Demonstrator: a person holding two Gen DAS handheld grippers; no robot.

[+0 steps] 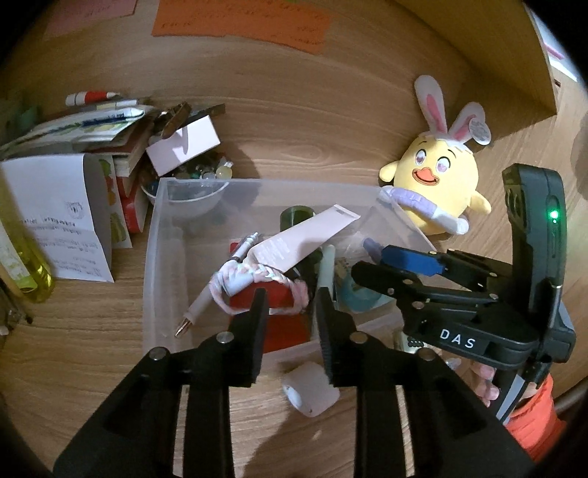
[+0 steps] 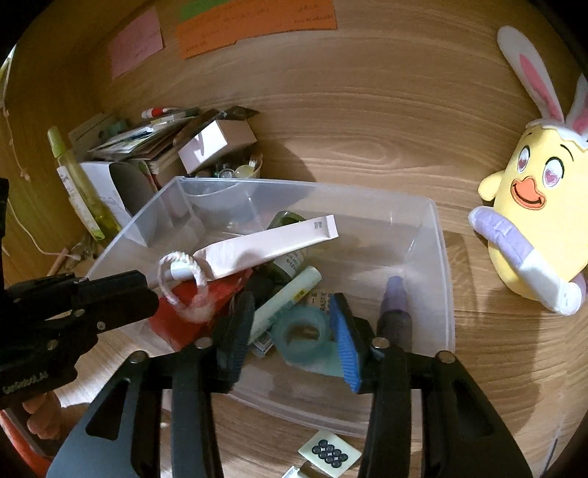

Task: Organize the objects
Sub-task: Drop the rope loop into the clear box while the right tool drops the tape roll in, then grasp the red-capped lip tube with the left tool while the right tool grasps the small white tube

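Only the left view shows a white roll beneath the spread, empty left gripper.

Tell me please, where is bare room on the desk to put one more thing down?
Bare wood lies behind the clear bin, between its far wall and the orange note, and on to the plush chick. Inside the bin, the corner nearest the chick is mostly free. The corner with the pile of booklets and boxes is crowded, as is the bin's middle.

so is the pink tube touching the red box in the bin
Touching: in the right wrist view the pink tube lies across the red box's top edge.
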